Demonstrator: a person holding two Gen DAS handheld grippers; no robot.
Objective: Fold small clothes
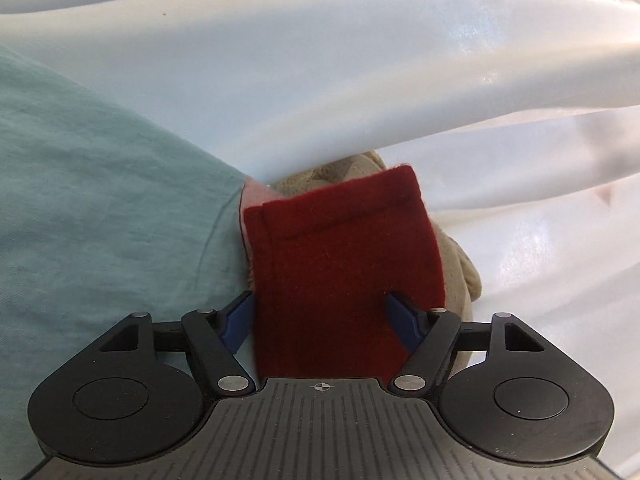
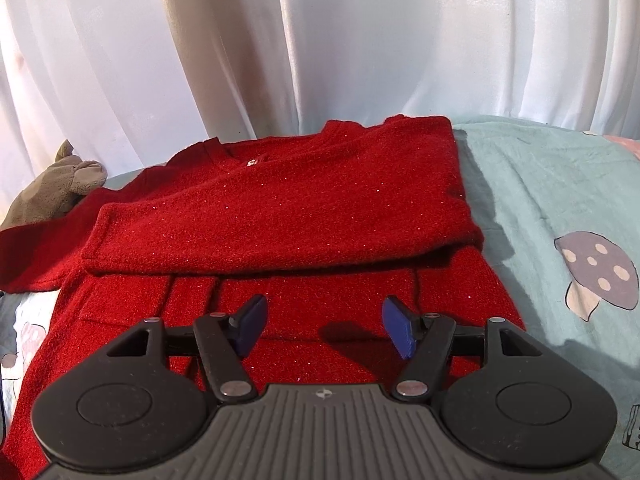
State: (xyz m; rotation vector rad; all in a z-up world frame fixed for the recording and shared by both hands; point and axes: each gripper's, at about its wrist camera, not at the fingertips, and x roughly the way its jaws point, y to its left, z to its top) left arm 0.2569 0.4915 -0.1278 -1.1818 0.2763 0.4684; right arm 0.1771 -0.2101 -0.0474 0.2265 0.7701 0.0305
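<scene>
Red sweater: lies spread on a bed w/ a pale green sheet, mushroom print at the right side of the right wrist view. One sleeve is folded across the chest, cuff end toward the left; neckline faces the white curtain behind the bed. Lower body of the garment runs under the right tongs.

Right tongs: released. Blue pads stand apart above the red knit, nothing between them; shadow of the tongs falls on the fabric just below.

Left tongs: a red sleeve end w/ hemmed cuff sits between the pads. Left pad lies at the fabric's edge, right pad lies over the fabric. Cannot tell whether the pads press on the cloth or it just lies there.

Other items: beige-grey plush item at the far left of the right wrist view, touching the sweater's other sleeve; in the left wrist view the same kind of plush shows behind the red sleeve end, against the curtain. Green sheet fills the left part of that view
</scene>
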